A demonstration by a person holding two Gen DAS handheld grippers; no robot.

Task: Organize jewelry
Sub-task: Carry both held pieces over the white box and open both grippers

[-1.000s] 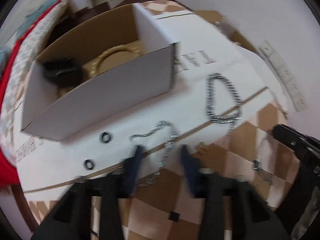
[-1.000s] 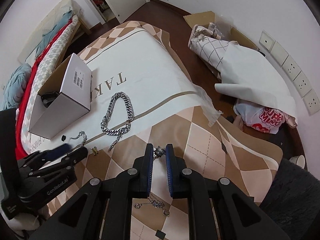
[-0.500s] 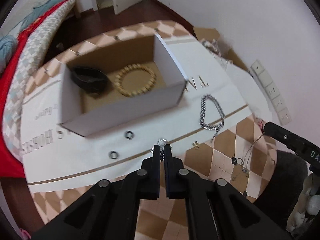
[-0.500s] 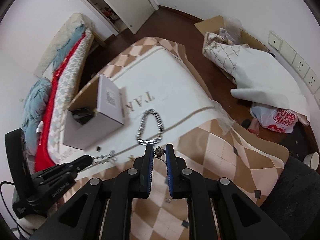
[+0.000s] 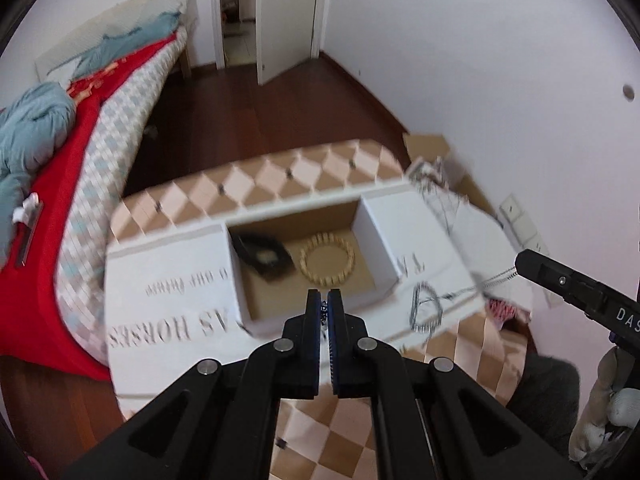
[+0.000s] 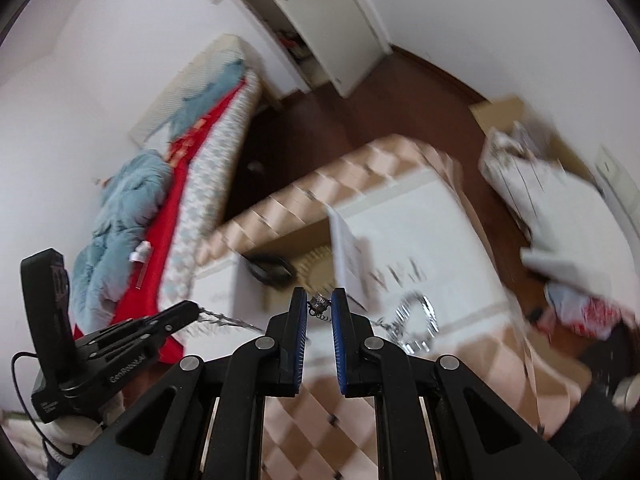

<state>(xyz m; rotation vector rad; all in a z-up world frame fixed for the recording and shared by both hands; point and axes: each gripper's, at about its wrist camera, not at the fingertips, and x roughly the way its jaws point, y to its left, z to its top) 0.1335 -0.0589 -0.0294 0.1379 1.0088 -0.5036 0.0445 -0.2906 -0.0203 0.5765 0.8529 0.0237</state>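
Observation:
My left gripper (image 5: 324, 309) is shut on a thin silver chain (image 5: 324, 311) and holds it high above the open cardboard box (image 5: 376, 236). The chain hangs from that gripper in the right wrist view (image 6: 224, 318). My right gripper (image 6: 320, 307) is shut on a second thin chain with a small clasp (image 6: 319, 305), also high above the table; it shows at the right of the left wrist view (image 5: 520, 268) with the chain trailing down (image 5: 476, 286). In the box lie a wooden bead bracelet (image 5: 327, 258) and a black bracelet (image 5: 262, 254). A thick silver chain (image 5: 426, 306) lies on the table right of the box.
The table (image 5: 168, 280) has a white and tan diamond-patterned cloth. A bed with red and blue bedding (image 5: 60, 140) stands to the left. Bags and cardboard (image 6: 532, 172) lie on the floor at the right by the wall. A door (image 5: 280, 16) is open at the back.
Both grippers have risen well above the table, each carrying its chain. The left gripper, open around the thin chain a second ago, closed on it and lifted it towards the box.

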